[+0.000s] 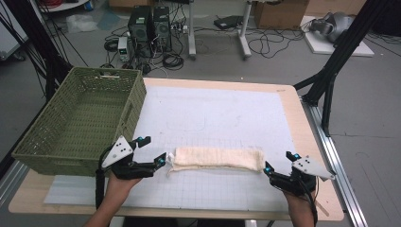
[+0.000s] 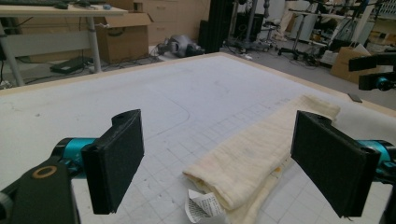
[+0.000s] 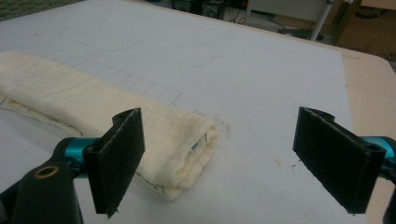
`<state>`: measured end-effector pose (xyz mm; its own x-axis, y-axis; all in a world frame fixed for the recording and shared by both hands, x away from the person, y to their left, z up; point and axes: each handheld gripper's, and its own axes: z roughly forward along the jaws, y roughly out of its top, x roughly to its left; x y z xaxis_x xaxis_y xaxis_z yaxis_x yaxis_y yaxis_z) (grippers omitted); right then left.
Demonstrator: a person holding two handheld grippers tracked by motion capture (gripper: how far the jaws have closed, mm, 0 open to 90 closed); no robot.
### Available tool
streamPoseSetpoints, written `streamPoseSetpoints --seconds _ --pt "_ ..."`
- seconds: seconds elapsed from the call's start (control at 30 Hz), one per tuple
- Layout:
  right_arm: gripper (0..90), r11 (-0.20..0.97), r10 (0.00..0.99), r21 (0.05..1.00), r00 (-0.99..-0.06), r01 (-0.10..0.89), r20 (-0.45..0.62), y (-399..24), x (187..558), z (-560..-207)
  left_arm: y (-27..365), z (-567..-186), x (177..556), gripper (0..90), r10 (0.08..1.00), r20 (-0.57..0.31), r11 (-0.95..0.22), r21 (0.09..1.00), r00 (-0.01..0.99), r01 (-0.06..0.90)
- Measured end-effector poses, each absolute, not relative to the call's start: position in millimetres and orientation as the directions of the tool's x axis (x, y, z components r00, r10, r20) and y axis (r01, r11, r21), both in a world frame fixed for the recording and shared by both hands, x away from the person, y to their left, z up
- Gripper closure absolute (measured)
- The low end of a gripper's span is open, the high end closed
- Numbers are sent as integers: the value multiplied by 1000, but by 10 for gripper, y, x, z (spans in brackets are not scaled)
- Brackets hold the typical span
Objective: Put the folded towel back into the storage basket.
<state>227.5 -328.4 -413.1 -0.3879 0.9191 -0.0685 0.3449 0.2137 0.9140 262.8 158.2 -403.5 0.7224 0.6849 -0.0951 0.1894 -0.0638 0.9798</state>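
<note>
Cables, computer towers and cardboard boxes crowd the floor along the top of the frame, beyond my bench [image 1: 293, 101] with its white gridded mat [image 1: 213, 113]. A green woven basket [image 1: 80, 118] sits at centre left, overhanging the bench edge, likely placed there to receive cloth. Lower centre, the cream towel [image 1: 217, 158] lies folded into a long band across the mat, so each end faces one hand. My left gripper [image 1: 153, 151] waits released at its left end, where a small printed tag [image 2: 201, 206] pokes out. My right gripper [image 1: 279, 161], also spread wide and empty, brackets the right end, ready to pinch.
</note>
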Motion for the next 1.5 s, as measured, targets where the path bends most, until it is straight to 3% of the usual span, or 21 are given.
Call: streamPoseSetpoints --seconds 0.9,1.5 --pt "153 204 921 914 -384 351 -58 -3299 2251 -4134 1328 -3854 2856 174 637 -165 -99 951 753 292" --pt "153 205 922 910 -383 360 -56 -3320 2235 -4144 1146 -4051 3129 243 662 -201 -184 890 722 416"
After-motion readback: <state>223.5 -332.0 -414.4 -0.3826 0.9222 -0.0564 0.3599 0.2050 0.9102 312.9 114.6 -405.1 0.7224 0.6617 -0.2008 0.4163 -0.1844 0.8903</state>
